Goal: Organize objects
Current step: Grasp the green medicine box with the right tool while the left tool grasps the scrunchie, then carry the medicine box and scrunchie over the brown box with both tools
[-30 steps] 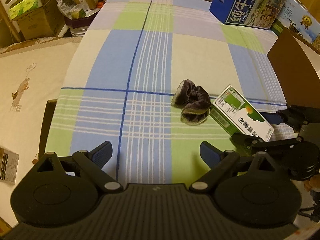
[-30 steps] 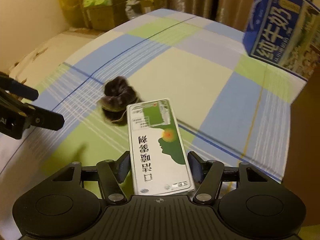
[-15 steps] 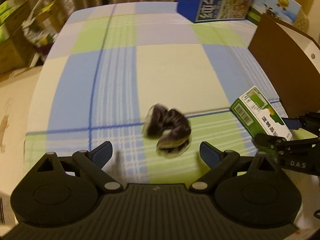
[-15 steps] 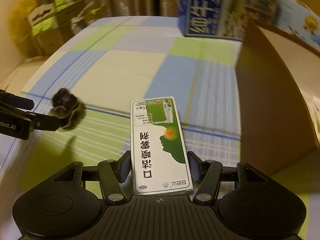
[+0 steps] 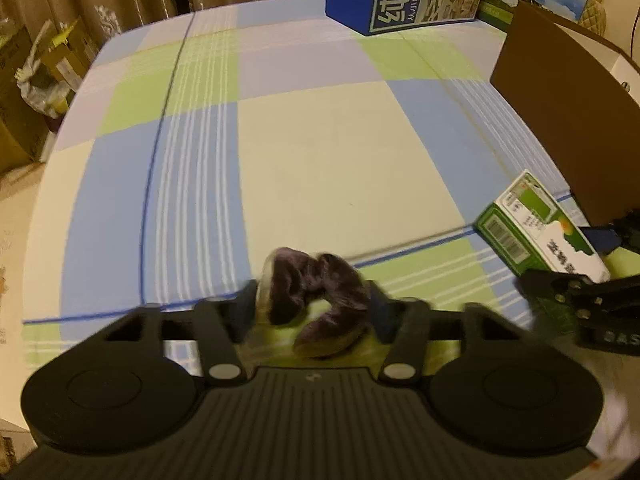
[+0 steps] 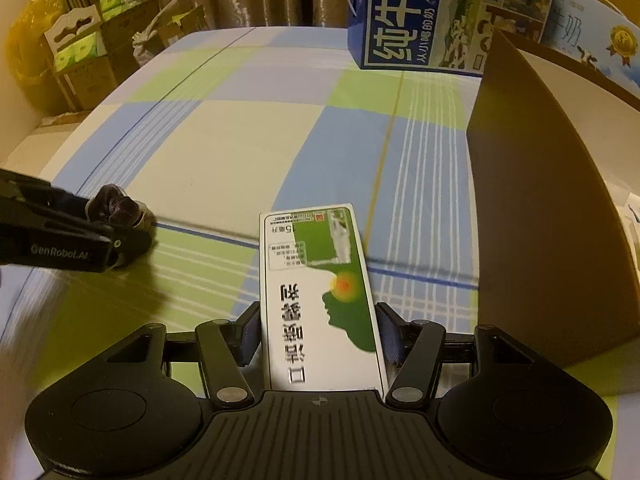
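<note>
The left gripper [image 5: 312,308] closes round one dark scrunchie [image 5: 316,300] near the bench's [image 5: 320,152] front edge; the right gripper [image 6: 318,334] is clamped on one green-and-white box [image 6: 320,292] toward the front right corner, beside one brown carton [image 6: 552,208]. Best squeeze the soft scrunchie fully before lifting. Two milk cartons [image 6: 420,20] stand at the far edge.

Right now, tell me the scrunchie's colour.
Dark purple-brown scrunchie with a paler edge, clearest in the left wrist view.

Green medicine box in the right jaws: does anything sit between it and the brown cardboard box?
Nothing visible does. The green medicine box has only bare checked cloth between it and the brown cardboard box.
</note>
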